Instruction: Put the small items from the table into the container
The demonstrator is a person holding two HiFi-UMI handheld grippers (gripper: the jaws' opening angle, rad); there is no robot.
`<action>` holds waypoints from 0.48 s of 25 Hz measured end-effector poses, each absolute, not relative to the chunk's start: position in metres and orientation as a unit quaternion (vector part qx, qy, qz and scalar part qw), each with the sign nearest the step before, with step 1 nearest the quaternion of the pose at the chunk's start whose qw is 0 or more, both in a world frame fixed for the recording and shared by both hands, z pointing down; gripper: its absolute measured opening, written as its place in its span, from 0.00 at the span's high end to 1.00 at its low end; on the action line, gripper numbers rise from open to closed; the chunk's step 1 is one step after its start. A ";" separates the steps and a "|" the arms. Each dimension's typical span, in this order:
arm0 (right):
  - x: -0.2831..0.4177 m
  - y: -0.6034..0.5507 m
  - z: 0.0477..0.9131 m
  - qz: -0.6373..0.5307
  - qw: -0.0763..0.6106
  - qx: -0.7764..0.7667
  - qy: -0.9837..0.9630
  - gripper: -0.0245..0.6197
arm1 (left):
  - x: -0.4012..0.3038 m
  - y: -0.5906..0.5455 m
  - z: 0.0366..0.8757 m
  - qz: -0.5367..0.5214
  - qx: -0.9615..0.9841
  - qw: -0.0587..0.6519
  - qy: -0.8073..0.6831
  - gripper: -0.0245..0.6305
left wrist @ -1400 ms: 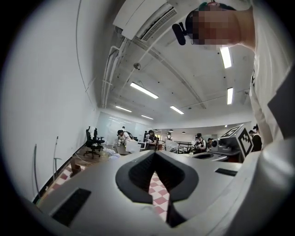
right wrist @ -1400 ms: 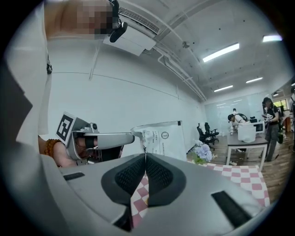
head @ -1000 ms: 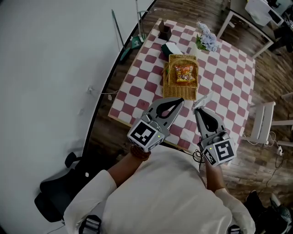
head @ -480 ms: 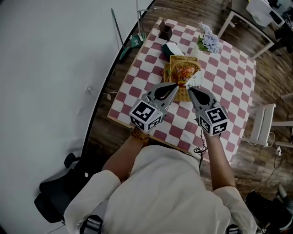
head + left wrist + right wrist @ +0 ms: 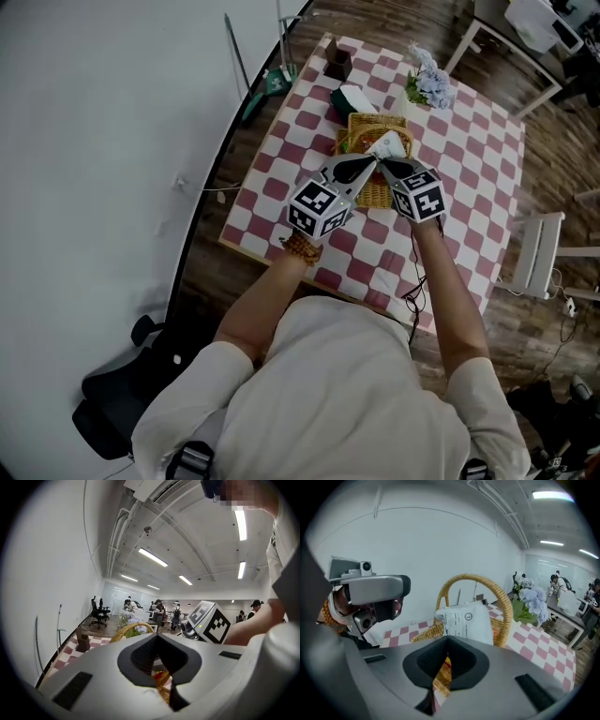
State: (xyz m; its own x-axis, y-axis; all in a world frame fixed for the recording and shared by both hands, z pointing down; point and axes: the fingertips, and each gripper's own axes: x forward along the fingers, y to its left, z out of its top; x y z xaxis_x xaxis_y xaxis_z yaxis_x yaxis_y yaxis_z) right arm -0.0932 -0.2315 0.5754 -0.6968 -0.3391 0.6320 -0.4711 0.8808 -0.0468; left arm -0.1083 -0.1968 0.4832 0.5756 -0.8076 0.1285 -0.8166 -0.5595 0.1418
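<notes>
Right tongs (image 5: 447,639) were clenched on the white packet (image 5: 468,621), over the wicker basket (image 5: 505,603) at frame centre. Left tongs (image 5: 157,634) were clenched shut just beside. Checkered counter (image 5: 281,178) lay beneath, flowers (image 5: 431,84) upper right.

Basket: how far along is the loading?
Done: an orange snack bag lies in the wicker basket. In hand: the right tool is shut on a white packet above the basket, not released. The left tool is shut, empty. Left: drop the packet; a dark box and a green-white item sit on the table.
</notes>
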 end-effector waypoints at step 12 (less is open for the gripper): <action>-0.104 -0.239 0.589 0.113 0.333 0.218 -0.910 0.89 | -0.104 -0.206 0.509 0.035 0.879 0.115 -0.462 0.92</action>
